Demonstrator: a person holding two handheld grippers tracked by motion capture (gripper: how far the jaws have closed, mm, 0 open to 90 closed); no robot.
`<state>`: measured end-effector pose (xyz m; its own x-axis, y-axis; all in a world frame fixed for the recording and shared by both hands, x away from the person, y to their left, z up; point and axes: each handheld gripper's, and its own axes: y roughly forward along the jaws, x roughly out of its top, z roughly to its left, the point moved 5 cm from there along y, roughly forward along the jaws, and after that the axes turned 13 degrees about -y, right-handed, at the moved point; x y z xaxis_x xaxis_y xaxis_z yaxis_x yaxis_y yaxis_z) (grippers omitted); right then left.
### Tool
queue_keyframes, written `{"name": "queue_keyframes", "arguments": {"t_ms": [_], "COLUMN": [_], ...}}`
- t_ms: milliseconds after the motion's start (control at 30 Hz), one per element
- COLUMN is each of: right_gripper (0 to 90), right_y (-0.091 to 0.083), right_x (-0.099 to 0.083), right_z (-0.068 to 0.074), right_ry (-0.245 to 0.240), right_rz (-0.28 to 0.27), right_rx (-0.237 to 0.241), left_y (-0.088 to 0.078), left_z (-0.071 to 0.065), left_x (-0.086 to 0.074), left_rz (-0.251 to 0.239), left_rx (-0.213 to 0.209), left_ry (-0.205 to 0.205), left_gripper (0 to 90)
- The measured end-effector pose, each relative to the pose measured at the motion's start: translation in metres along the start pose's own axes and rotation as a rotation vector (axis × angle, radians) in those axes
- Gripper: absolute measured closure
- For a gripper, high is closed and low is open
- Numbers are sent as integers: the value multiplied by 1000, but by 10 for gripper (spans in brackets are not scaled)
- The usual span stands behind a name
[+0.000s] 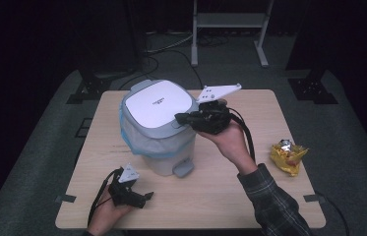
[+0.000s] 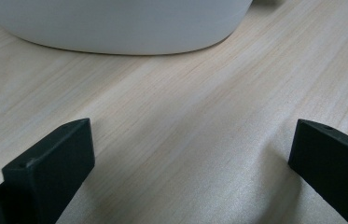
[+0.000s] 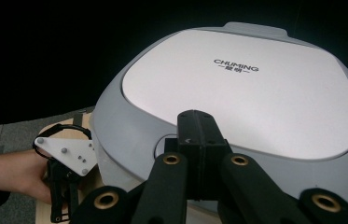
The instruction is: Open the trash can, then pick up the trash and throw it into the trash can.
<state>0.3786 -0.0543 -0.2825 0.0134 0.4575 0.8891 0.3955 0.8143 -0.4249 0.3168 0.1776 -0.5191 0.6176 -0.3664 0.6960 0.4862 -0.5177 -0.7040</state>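
A: While the right gripper (image 1: pixel 180 118) rests with its jaws pressed together, nothing between them, at the front lip of the bin (image 1: pixel 157 125), what is the chief risk?

B: The closed tips sit at the lid (image 3: pixel 241 88) edge, just above the small notch in the grey rim. A push there can slide off the smooth lid instead of catching under it, so the tips skid across the white panel.

A: And if the tips do catch?

B: The bin looks light and tall. A lift at the lip, off to one side of its base, may tip it away from the right gripper or drag it over the table (image 1: pixel 250 191). Nothing braces it.

A: Where is the left gripper (image 1: pixel 147 196)?

B: Low on the table, near the bin's base, its jaws spread wide with bare wood between them. The white wall (image 2: pixel 115 28) lies ahead of those jaws, apart from them. It gives no support from there.

A: Any hazard to the liner (image 1: pixel 137 140)?

B: Yes. The blue-edged bag folds over the rim below the lid, just under the right gripper. A slipping jaw can snag it and pull it loose.

A: And the pedal (image 1: pixel 183 168)?

B: It juts from the base on the side facing the person, between the two grippers. A shifted bin could swing it toward the left gripper.

A: The yellow wrapper (image 1: pixel 288 156)?

B: Well to the right of the right gripper, out of the way.
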Motion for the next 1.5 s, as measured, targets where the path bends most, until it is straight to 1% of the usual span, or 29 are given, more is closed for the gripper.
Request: {"name": "queue_keyframes", "arguments": {"t_ms": [300,533,600,667,700,733,867,933,1033,1067,1200,1500], "right_gripper": [900,899,870,823,823,764,669,588,530,527,487,437], "right_y": [-1,-1,-4,-8,-8,-15,-28,-36,-47,-51,-63,-83], "right_x": [-1,-1,-2,-2,-2,-1,-5,-8,-15,-18,-29,-54], "right_z": [2,1,1,-1,-1,-4,-8,-10,-15,-15,-19,-25], "right_ry": [-4,2,8,19,19,29,50,63,79,89,103,131], "right_rz": [3,-7,-19,-39,-39,-52,-43,-38,-32,-29,-16,3], "right_rx": [-12,-4,-7,-17,-17,-32,-50,-65,-84,-90,-108,-155], "left_y": [0,0,0,0,0,0,0,0,0,0,0,0], "left_z": [0,0,0,0,0,0,0,0,0,0,0,0], "left_x": [0,0,-1,-1,-1,-1,-1,-1,-1,-1,-1,-1], "left_rz": [0,1,-1,-1,-1,-1,0,0,-1,-1,-1,-1], "left_rx": [0,-2,-3,-3,-3,-3,-3,-3,-3,-3,-3,-3], "left_ry": [0,0,0,-1,-1,-1,-1,-1,-1,-1,-1,-1], "left_gripper": [0,0,0,0,0,0,0,0,0,0,0,0]}}
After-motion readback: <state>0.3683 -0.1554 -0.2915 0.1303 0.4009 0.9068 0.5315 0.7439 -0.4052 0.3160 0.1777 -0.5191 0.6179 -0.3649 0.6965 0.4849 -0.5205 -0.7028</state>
